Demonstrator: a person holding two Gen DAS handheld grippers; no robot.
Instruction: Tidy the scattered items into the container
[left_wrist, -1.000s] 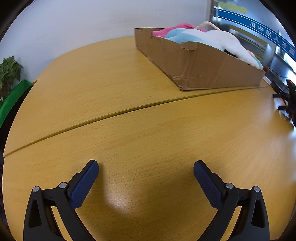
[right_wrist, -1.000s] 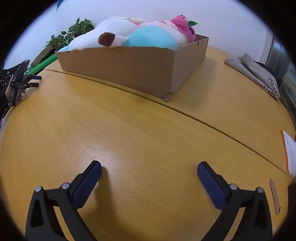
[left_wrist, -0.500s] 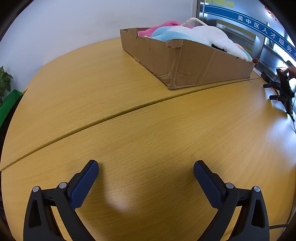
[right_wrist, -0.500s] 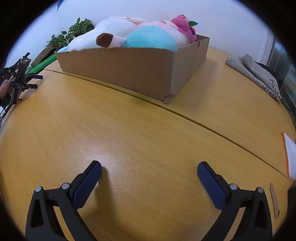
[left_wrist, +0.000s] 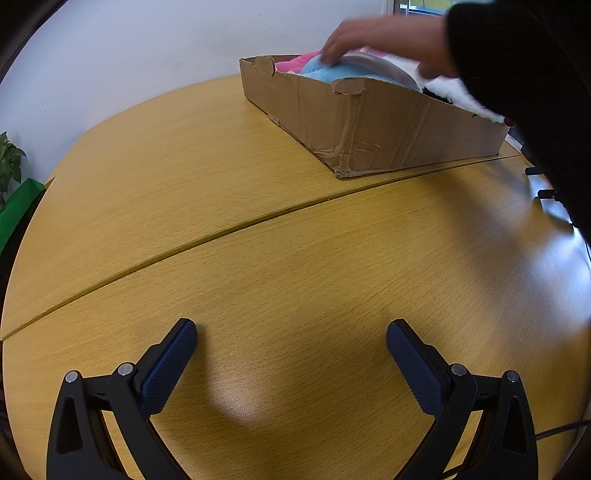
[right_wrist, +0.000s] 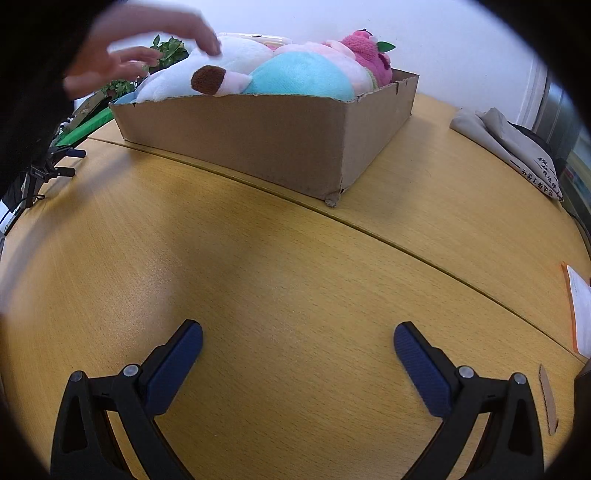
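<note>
A brown cardboard box (left_wrist: 373, 129) (right_wrist: 258, 140) stands on the far part of the wooden table, piled with plush toys: a white one (right_wrist: 229, 62), a light blue one (right_wrist: 299, 75) (left_wrist: 332, 72) and a pink one (right_wrist: 365, 51). A bare hand (left_wrist: 384, 37) (right_wrist: 147, 44) in a black sleeve reaches over the box and touches the plush pile. My left gripper (left_wrist: 291, 350) is open and empty, low over bare table well short of the box. My right gripper (right_wrist: 297, 349) is likewise open and empty, near the table's front.
A seam (left_wrist: 258, 221) runs across the wooden table. A grey folded cloth (right_wrist: 506, 144) lies at the right edge, a paper with an orange border (right_wrist: 580, 310) further forward. A black tripod-like stand (right_wrist: 44, 170) and green plants (right_wrist: 166, 51) sit at the left.
A hand in a black sleeve has come into both views and now rests on the plush toys in the box. The left wrist view has swung further toward the box. Both grippers stay open.
</note>
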